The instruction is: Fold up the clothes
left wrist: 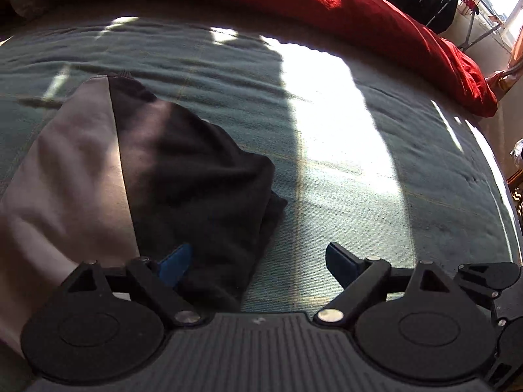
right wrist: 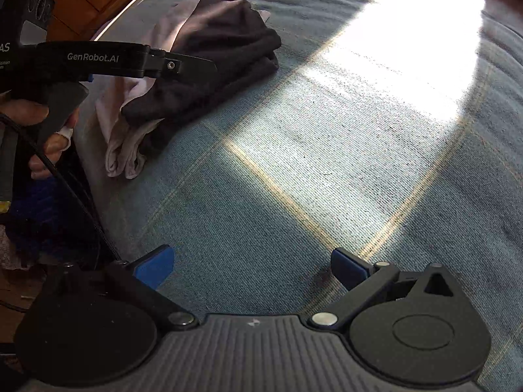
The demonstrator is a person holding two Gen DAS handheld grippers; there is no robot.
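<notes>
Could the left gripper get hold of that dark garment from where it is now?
Probably yes. The left gripper is open and right above the dark garment on the bed cover, with nothing between them.
</notes>
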